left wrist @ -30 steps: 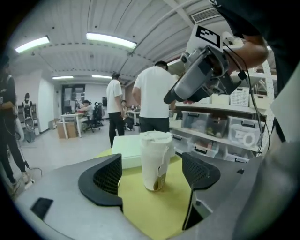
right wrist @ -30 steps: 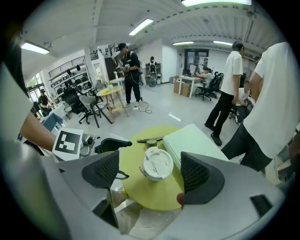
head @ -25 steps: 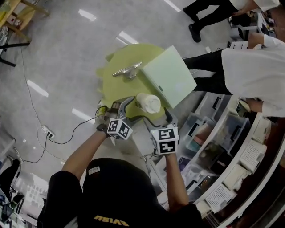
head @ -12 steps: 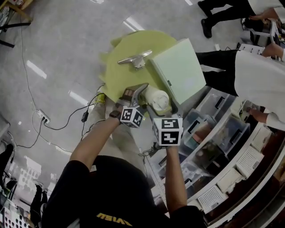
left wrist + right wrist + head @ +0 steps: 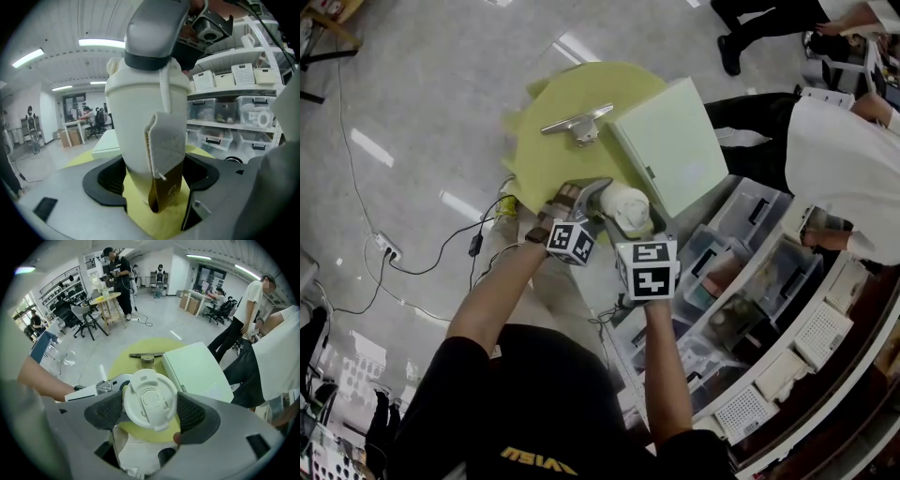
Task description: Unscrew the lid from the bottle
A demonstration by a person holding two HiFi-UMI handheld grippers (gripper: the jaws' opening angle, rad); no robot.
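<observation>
**Head view.** A white plastic bottle point(image 5: 623, 202) stands upright near the edge of the round yellow-green tabletop point(image 5: 548, 155), on the side nearest the person. A pale green flat box point(image 5: 670, 150) lies just beside the bottle, and a metal bar-shaped part point(image 5: 577, 122) lies further back. The left claw point(image 5: 602, 202) is applied to the bottle from the side. The right claw point(image 5: 639, 232) is applied from above.

**Left gripper view.** The bottle body is seated between the two black pads, which press against its lower part. The jaws have just been closing, and the left claw is pinching the bottle. A white and brown fabric strap point(image 5: 164, 164) hangs down the front of the bottle. The grey body of the right claw is seen over the bottle top.

**Right gripper view.** The white round flip-top lid point(image 5: 150, 401) is framed from above, with one pad touching each side. These jaws have also just been closing, and the right claw is pinching the lid. The lid is seated on the bottle.
</observation>
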